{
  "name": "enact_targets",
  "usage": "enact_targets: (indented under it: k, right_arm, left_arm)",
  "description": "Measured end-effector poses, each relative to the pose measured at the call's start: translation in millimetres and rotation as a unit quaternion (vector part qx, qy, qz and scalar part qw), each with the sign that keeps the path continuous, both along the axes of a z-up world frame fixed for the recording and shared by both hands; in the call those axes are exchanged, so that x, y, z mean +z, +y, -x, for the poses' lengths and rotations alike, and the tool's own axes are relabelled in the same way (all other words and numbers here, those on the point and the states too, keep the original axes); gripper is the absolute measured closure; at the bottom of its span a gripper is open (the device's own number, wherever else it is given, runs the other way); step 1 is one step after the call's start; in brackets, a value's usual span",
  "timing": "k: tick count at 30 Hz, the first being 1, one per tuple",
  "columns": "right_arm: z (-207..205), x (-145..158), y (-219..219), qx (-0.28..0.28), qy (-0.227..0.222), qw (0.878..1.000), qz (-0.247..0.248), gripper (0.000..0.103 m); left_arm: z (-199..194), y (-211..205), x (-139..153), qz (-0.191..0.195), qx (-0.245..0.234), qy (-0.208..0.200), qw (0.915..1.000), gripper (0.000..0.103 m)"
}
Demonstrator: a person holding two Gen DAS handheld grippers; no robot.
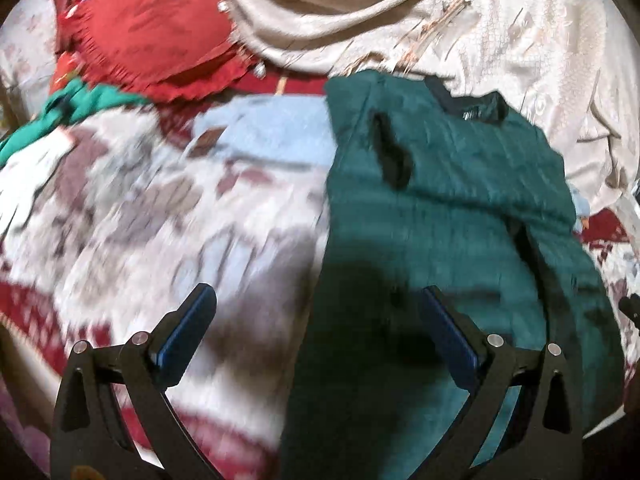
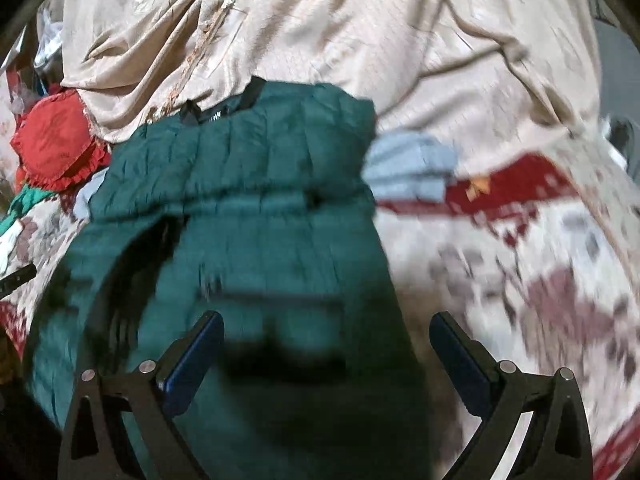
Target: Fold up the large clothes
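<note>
Garment (image 1: pixel 448 208): you have it spread on the bed cover (image 1: pixel 160 208), collar at the far end.
Folded cloth (image 2: pixel 412 172): lies on the bed cover, tucked partly under the garment's far part.
Draped sheet (image 2: pixel 360 40): behind the garment.
Frilled cushion (image 1: pixel 152 32): far left of the garment, beside the sheet.
Left gripper (image 1: pixel 316 312): above the garment's left edge.
Right gripper (image 2: pixel 326 334): above its right edge.

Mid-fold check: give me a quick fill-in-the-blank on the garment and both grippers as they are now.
1. The dark green garment lies on a patterned bedspread, its black ____ at the far end.
2. The left gripper is ____.
3. The right gripper holds ____.
4. The frilled cushion is ____ in colour.

Missing words: collar; open; nothing; red
</note>
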State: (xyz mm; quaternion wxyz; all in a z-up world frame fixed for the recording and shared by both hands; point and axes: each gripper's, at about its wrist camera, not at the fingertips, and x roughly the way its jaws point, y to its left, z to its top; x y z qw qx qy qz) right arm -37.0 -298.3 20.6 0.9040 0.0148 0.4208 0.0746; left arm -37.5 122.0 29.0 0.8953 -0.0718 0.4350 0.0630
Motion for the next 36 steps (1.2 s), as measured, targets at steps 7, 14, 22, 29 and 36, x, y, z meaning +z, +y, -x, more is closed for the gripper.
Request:
enact_targets:
  k: [7, 14, 22, 29, 36]
  right_arm:
    - [45.2, -46.7, 10.9, 0.046, 0.025, 0.998, 0.026, 0.000]
    - [71.9, -41.8, -56.4, -0.040, 0.000, 0.997, -0.061, 0.001]
    - [82.0, -53.6, -57.9, 0.049, 0.023, 0.984, -0.171, 0.000]
    - [79.5, -49.8, -47.4, 0.072, 0.004, 0.975, -0.208, 0.000]
    - [70.6, -59.5, -28.0, 0.082, 0.014, 0.985, -0.150, 0.000]
  left_arm:
    - [21.0, -13.3, -52.4, 0.001, -0.028, 0.054, 0.9981, 0.001]
    - [47.5, -3.6, -51.3, 0.012, -0.045, 0.012, 0.9988, 0.001]
    - [70.9, -8.6, -52.1, 0.059, -0.084, 0.011, 0.9946, 0.001]
    - [76.0, -17.0, -53.0, 0.097, -0.126, 0.020, 0.9871, 0.001]
    - [77.2, -16.2, -56.3, 0.140, -0.129, 0.027, 0.9815, 0.001]
